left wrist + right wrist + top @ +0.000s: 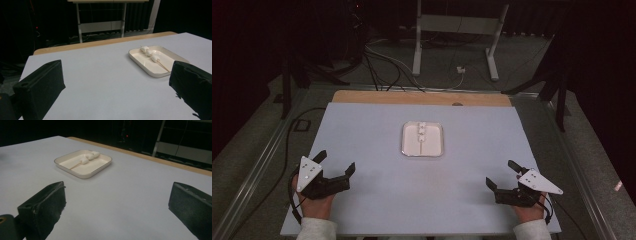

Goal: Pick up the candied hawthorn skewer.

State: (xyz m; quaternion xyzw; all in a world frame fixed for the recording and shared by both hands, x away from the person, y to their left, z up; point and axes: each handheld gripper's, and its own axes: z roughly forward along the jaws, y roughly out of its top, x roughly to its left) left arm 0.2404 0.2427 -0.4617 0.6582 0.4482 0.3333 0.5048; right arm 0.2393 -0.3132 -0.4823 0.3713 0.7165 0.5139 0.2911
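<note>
A small white tray (436, 148) sits in the middle of the pale blue table top. In it lies a wooden skewer with three white marshmallows (421, 131) (150, 54) (89, 157). My left gripper (335, 163) rests near the table's front left, jaws open and empty. At the front right my right gripper (501, 174) also stands open with nothing between its jaws. Both point toward the tray (160, 72) (82, 173) from well short of it.
The table top (362, 135) has a wooden strip along its far edge. Beyond it stand a white metal frame (454, 30) and cables on the floor. Dark curtains surround the area. A metal rail (247, 180) runs along the left side.
</note>
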